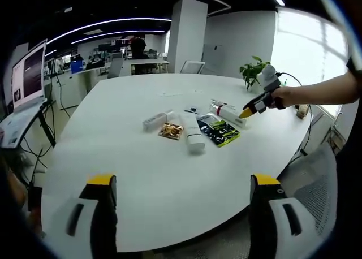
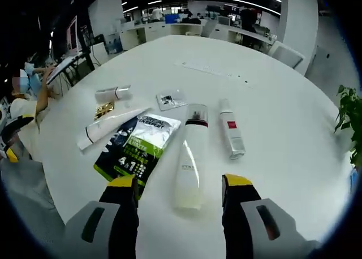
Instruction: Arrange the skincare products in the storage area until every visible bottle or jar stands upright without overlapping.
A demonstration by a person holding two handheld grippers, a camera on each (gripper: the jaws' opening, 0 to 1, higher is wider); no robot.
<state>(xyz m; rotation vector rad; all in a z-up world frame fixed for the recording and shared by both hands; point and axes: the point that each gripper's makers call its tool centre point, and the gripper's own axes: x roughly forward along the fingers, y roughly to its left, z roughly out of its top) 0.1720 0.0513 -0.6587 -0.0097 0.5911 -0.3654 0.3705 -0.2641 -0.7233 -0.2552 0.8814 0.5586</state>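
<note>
You are working in an open-plan office. You are standing at a large white round table (image 1: 169, 174), with rows of desks (image 1: 136, 64) and chairs (image 1: 192, 67) stretching behind it under long ceiling light strips (image 1: 107, 26). A monitor (image 1: 28, 75) is glowing to one side, a potted plant (image 1: 251, 72) is sitting by a bright window (image 1: 305, 50), and a person (image 2: 25, 100) is sitting nearby.

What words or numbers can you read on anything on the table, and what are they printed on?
"4in1", roughly, in large white print: dark and green sachet.
Heading across the sachet's white top: blurred.
Tall pale bottle: small print, unreadable.
Slim white tube: red label, unreadable.
Small clear packet: dark square, unreadable.
</note>
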